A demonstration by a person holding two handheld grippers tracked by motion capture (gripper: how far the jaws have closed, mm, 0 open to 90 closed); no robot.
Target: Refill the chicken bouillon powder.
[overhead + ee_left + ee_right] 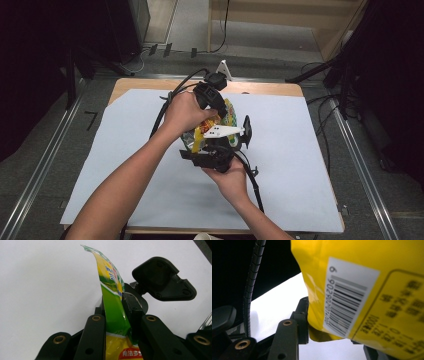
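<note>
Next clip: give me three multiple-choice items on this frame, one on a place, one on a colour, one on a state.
1. Where is the packet?
A. flat on the floor
B. between the two grippers above the white sheet
C. on a shelf

2. What colour is the packet's panel around the barcode?
A. yellow
B. blue
C. black

3. How does the left gripper stand?
A. wide open, nothing in it
B. shut on the packet's green edge
C. lying on the table

Answers:
1 B: in the high view both hands hold it between them over the sheet.
2 A: the right gripper view shows yellow film.
3 B: the left gripper view shows its jaws pinching the green strip.
</note>
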